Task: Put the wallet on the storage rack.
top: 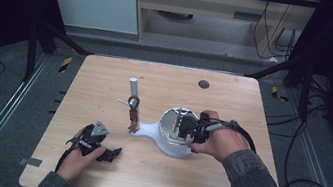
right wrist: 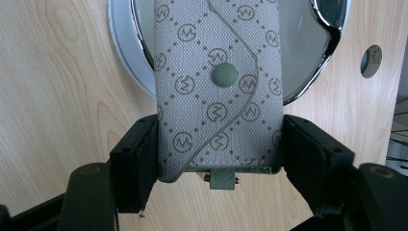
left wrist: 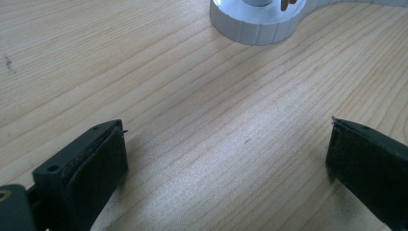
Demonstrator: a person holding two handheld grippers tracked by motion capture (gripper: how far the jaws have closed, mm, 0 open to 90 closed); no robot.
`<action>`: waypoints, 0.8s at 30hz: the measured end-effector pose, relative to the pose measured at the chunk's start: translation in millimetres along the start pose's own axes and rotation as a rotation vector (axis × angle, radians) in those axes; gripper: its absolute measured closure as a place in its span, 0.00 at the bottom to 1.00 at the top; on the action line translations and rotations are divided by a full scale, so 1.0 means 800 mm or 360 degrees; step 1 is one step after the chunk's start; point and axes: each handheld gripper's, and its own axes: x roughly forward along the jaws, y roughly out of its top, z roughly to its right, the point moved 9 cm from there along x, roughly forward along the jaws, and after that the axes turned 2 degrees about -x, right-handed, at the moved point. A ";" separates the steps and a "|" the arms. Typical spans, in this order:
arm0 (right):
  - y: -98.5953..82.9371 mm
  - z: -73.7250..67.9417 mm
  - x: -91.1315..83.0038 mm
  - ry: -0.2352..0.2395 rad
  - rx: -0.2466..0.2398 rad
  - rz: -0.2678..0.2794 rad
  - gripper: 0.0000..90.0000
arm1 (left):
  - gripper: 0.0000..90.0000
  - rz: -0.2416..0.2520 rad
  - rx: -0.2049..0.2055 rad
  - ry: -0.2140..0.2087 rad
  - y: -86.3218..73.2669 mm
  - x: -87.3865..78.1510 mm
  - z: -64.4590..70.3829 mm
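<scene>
A light wooden table (top: 152, 172) is seen; a white stand (top: 162, 138) with a round dish is set on it

Left gripper (left wrist: 226, 159) with its two black jaws set wide apart at lower left and lower right of the frame, nothing between them, bare light wooden table (left wrist: 159, 82) beneath, ribbed white round base (left wrist: 255, 26) at top centre.

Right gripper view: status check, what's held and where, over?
Right gripper shut on monogrammed snap pouch, over the white stand's round dish. Left gripper open, low over bare table. Nothing in the way.
</scene>
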 end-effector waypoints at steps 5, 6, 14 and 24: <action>0.004 0.001 0.002 0.0002 0.0002 0.0003 0.36 | 0.00 0.0000 0.0000 0.0000 0.000 0.000 0.000; 0.004 0.001 0.002 0.0001 0.0006 0.0001 0.36 | 0.00 0.0000 0.0000 0.0000 0.000 0.000 0.000; 0.011 0.002 0.004 0.0008 -0.0002 -0.0006 0.36 | 0.00 0.0000 0.0001 -0.0003 0.000 0.000 0.000; 0.021 0.000 0.008 0.0016 -0.0016 -0.0017 0.35 | 0.00 0.0000 0.0003 -0.0005 0.000 0.000 0.000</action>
